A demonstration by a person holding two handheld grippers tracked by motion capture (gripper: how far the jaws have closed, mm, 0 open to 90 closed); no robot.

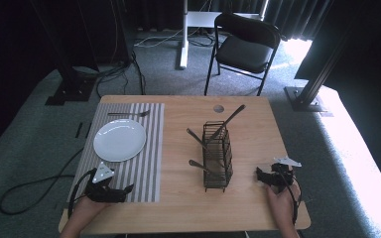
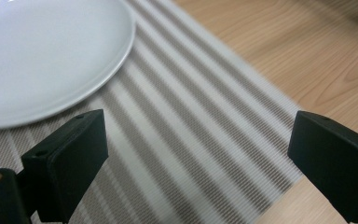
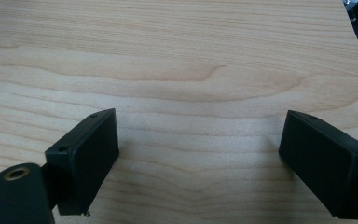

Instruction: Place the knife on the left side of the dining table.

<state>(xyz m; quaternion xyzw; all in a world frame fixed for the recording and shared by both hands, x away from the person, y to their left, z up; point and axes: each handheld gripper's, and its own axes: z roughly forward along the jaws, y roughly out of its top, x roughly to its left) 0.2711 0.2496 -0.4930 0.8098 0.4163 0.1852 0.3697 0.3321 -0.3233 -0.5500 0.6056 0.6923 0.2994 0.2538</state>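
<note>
High view: left gripper (image 1: 127, 189) spread wide over striped grey placemat (image 1: 149, 148), near round white plate (image 1: 119, 140); right gripper (image 1: 259, 174) released too, empty.

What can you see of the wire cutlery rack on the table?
The wire cutlery rack is a black, tall, narrow basket of thin metal-looking wire, standing upright on the bare wooden table, right of the striped placemat and apart from it. Several utensils stick out of it at angles: one long handle leans up and to the right, two others jut left. What kind they are is too small to tell. Neither gripper touches it.
</note>
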